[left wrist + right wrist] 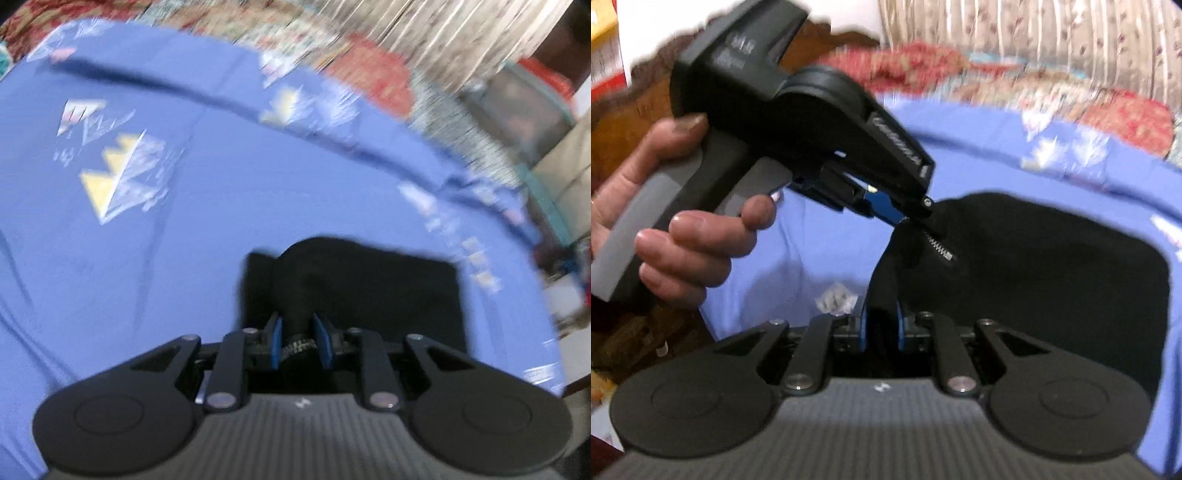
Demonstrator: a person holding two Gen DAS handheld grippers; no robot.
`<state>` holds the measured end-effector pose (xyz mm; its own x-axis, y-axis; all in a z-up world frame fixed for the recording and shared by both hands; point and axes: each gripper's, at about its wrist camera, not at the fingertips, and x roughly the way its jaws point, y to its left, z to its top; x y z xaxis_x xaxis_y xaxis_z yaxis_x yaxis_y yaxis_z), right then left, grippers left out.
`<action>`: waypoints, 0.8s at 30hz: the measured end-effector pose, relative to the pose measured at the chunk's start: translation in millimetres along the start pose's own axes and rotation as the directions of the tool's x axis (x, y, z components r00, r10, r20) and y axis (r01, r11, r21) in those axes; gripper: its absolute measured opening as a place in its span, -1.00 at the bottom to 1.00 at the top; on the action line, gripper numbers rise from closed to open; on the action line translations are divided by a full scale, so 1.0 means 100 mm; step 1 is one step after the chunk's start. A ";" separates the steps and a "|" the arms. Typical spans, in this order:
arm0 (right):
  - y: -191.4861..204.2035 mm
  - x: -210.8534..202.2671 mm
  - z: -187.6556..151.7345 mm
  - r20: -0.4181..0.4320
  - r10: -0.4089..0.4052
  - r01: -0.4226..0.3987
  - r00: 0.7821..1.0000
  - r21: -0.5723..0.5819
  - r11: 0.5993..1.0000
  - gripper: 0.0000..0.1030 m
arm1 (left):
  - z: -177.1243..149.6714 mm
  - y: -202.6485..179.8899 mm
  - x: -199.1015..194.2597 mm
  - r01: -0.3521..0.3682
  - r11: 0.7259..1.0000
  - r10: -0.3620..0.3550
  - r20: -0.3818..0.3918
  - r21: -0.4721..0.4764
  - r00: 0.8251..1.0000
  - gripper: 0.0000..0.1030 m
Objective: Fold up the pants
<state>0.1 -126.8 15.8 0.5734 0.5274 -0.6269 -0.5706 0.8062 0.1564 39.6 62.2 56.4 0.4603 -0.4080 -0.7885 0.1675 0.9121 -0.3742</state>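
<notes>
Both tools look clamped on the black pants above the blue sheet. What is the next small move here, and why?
Probably carry both tools together across and lower the pinched edge onto the rest of the black pants. The left tool grips cloth by the zipper, the right tool grips a raised fold, and the remainder lies flat on the blue sheet, so the fold seems half made.

Motion blur smears the printed patterns on the blue sheet (pixel 192 229) and the floral cover (pixel 365 70) behind it. The black pants (pixel 388 295) show as a dark mass, folds unreadable, their near part hidden behind the gripper body. In the right wrist view, the hand (pixel 676 221) is cut off by the left edge
</notes>
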 end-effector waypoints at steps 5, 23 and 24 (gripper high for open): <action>-0.18 -0.32 -0.09 0.024 0.131 -0.133 0.991 0.143 0.981 -0.31 | -0.12 0.07 0.14 -0.055 0.998 0.055 -0.003 -0.008 0.998 -0.14; -0.82 -1.00 -0.72 0.027 -0.077 0.053 0.997 0.500 0.864 -0.20 | -0.85 -0.46 -0.10 -0.212 0.940 0.209 0.040 0.267 0.977 0.18; -0.82 -0.97 -0.72 0.008 -0.083 0.068 0.997 0.497 0.865 -0.20 | -0.90 -0.45 -0.12 -0.215 0.938 0.209 0.048 0.271 0.977 0.19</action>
<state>-51.0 -263.5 8.4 0.6234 0.4609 -0.6316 -0.1627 0.8666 0.4718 -52.3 22.2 39.2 0.5266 -0.2055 -0.8249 0.2949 0.9542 -0.0495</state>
